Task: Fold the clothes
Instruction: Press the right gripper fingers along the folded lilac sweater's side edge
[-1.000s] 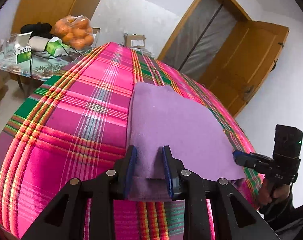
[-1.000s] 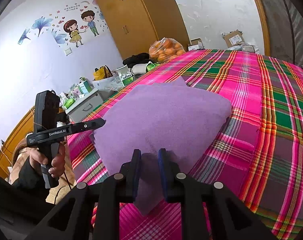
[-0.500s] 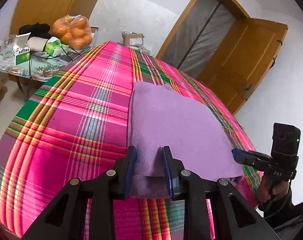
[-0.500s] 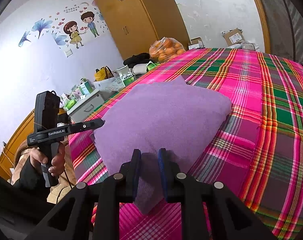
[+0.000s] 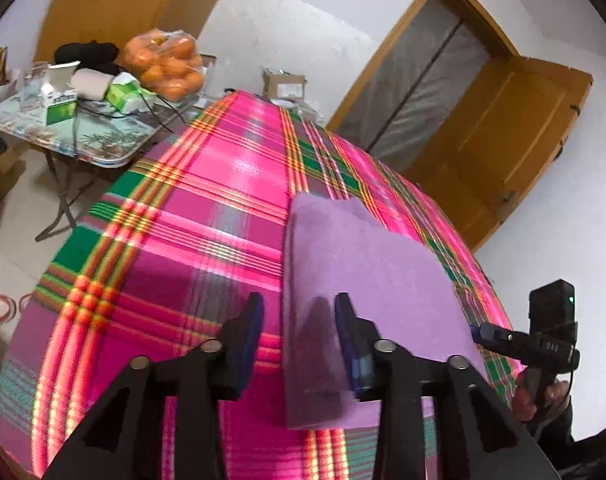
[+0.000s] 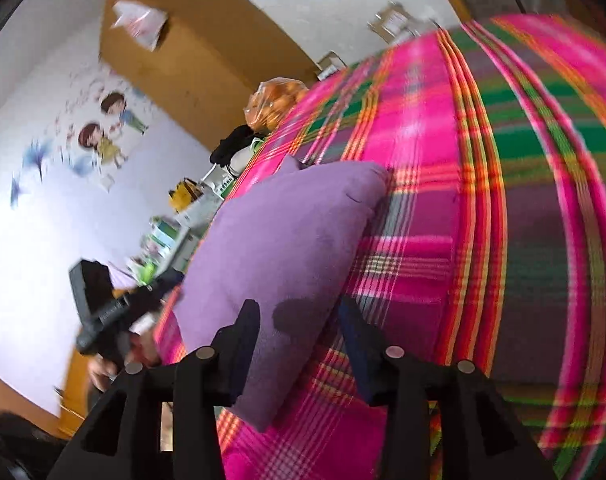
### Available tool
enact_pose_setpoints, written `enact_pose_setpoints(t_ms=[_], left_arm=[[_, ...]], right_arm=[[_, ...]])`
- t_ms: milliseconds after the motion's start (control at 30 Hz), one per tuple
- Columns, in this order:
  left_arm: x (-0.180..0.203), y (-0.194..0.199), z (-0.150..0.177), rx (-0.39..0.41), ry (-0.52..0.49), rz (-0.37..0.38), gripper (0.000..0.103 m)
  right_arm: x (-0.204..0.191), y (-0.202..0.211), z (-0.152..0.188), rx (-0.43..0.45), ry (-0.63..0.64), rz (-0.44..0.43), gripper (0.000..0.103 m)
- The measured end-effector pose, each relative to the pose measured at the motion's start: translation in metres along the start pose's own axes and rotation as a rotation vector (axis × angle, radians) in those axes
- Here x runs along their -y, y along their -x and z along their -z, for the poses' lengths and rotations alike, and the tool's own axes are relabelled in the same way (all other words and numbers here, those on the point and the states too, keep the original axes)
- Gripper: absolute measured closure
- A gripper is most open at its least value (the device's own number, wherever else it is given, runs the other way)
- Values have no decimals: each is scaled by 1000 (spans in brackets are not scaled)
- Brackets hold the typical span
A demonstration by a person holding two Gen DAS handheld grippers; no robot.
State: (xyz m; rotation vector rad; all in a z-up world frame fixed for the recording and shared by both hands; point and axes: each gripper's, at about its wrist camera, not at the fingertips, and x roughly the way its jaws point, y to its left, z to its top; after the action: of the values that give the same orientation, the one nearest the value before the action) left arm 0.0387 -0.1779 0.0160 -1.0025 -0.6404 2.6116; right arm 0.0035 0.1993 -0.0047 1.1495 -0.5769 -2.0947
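Note:
A folded purple cloth (image 5: 367, 280) lies on the bed's pink plaid sheet (image 5: 183, 220). My left gripper (image 5: 299, 320) is opening. The cloth's near edge lies between its blue pads, against the right pad and clear of the left one. In the right wrist view the same purple cloth (image 6: 287, 240) has its near corner between the spread fingers of my right gripper (image 6: 301, 324). That gripper is opening too, and neither pad presses the cloth. The right wrist view is tilted and blurred.
A folding table (image 5: 103, 140) left of the bed carries a bag of oranges (image 5: 165, 62) and small boxes. A wooden door (image 5: 491, 140) stands open at the far right. A wardrobe (image 6: 207, 52) rises behind the bed. A hand (image 5: 543, 396) holds the other gripper at the bed's right edge.
Both grippers were shut on the cloth's near edge; now both sets of jaws have spread and let go. The right gripper has rolled, tilting its view. The left has shifted slightly.

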Motion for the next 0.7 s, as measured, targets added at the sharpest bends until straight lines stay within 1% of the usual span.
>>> enact_pose_setpoints(t_ms=[200, 267, 367, 533, 633, 700], left_arm=[[-6, -24, -5, -86, 50, 21, 61], [-4, -28, -6, -106, 48, 38, 61], [-2, -33, -6, -119, 38, 52, 61], [-4, -38, -12, -133, 53, 79, 61], [-1, -45, -16, -139, 49, 83, 61], [1, -49, -18, -143, 40, 85, 61]], right_arm=[[4, -11, 0, -39, -37, -34, 59], [4, -16, -2, -51, -43, -36, 59], [3, -22, -6, -61, -46, -33, 59], [1, -31, -14, -73, -59, -26, 59], [0, -39, -19, -78, -77, -28, 56], [-3, -44, -23, -82, -77, -30, 52]])
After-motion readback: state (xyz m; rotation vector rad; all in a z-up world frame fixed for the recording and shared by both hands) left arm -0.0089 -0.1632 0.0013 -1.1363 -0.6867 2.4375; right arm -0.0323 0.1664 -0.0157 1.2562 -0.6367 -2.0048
